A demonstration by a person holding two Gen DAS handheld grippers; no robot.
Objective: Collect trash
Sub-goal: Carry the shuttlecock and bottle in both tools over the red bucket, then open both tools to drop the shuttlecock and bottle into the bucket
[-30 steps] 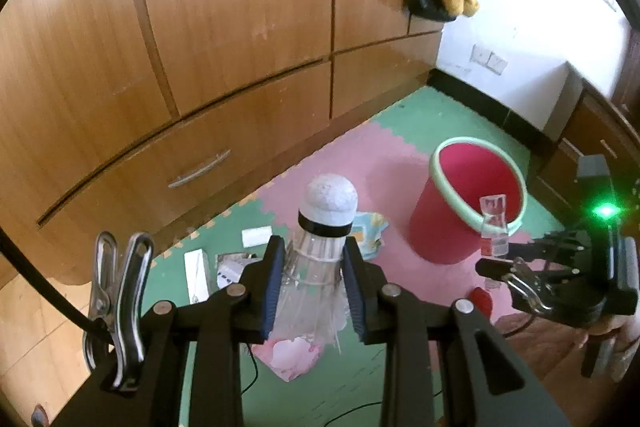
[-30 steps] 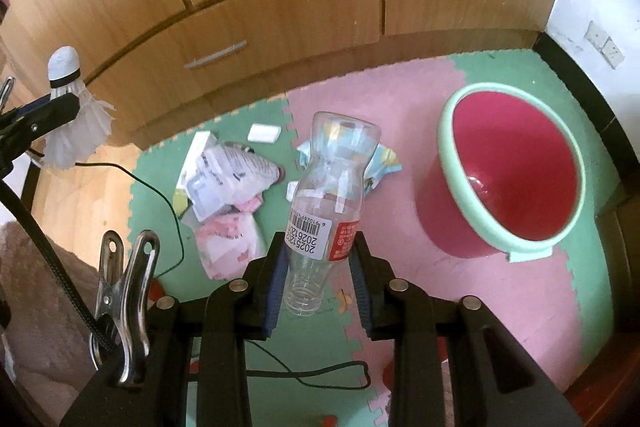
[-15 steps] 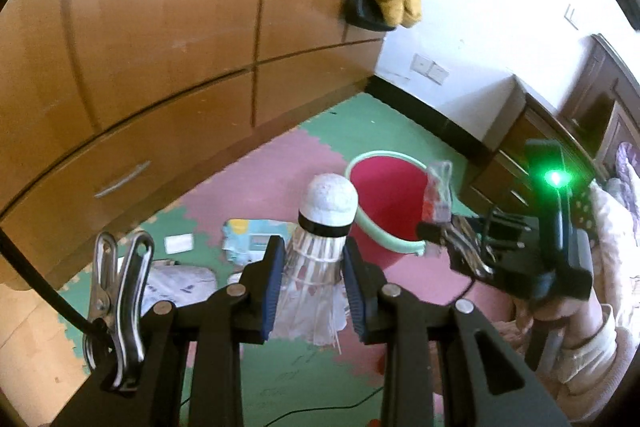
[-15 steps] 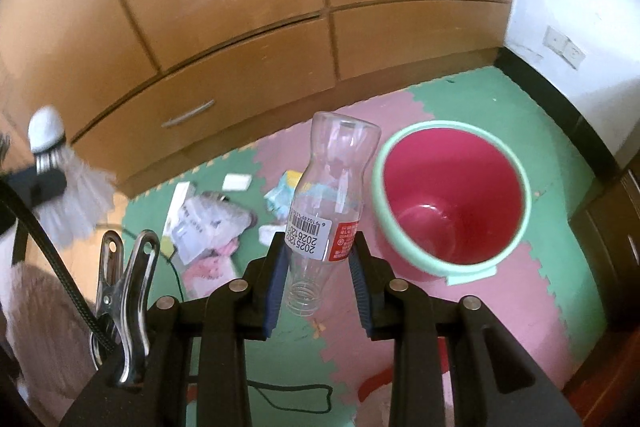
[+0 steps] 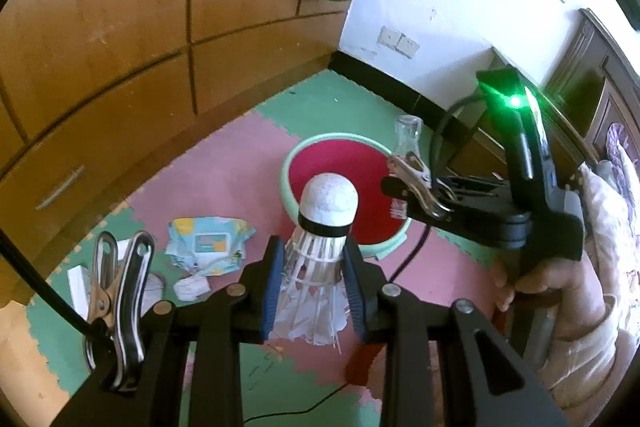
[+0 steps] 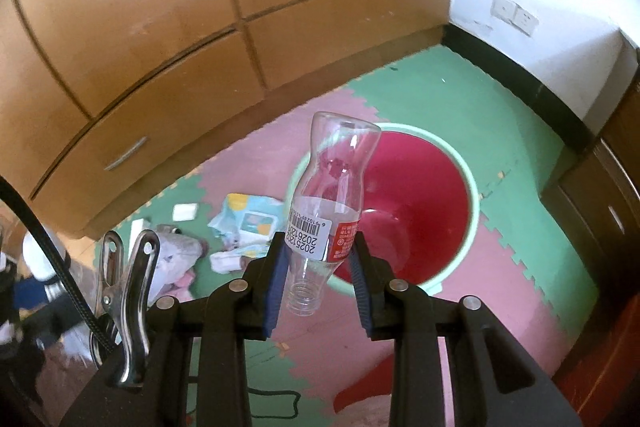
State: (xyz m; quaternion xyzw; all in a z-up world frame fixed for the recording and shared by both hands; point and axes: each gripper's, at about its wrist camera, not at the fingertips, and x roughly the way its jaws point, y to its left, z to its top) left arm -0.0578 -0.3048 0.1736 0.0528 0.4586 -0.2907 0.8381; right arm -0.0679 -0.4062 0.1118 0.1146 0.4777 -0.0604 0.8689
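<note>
Left fingers: your left gripper [image 5: 314, 281] has its blue pads partly closed and pressed on the feather skirt of a white feathered shuttlecock with a rounded cork tip and black band [image 5: 320, 247], tip pointing away from you
Right fingers: your right gripper [image 6: 318, 281] is closed to a similar narrow gap on the labelled waist of a clear, capless plastic bottle with a red-and-white label [image 6: 328, 203], neck end toward you, base toward the bin
Why held so: each piece is gripped at its narrow middle, so I judge it will fall freely once the pads part
Bin: the round red plastic bin with a pale green rim [image 6: 476, 203] stands open on the pink and green foam floor mat [image 6: 440, 99]; the bottle's base hangs over its near rim
Shuttlecock's place: in front of the bin [image 5: 288, 167], apparently short of the mouth
Left on the floor: a crumpled pale blue wipes packet [image 5: 208, 239] and other scraps lie beside the bin, well apart from both grippers
</note>
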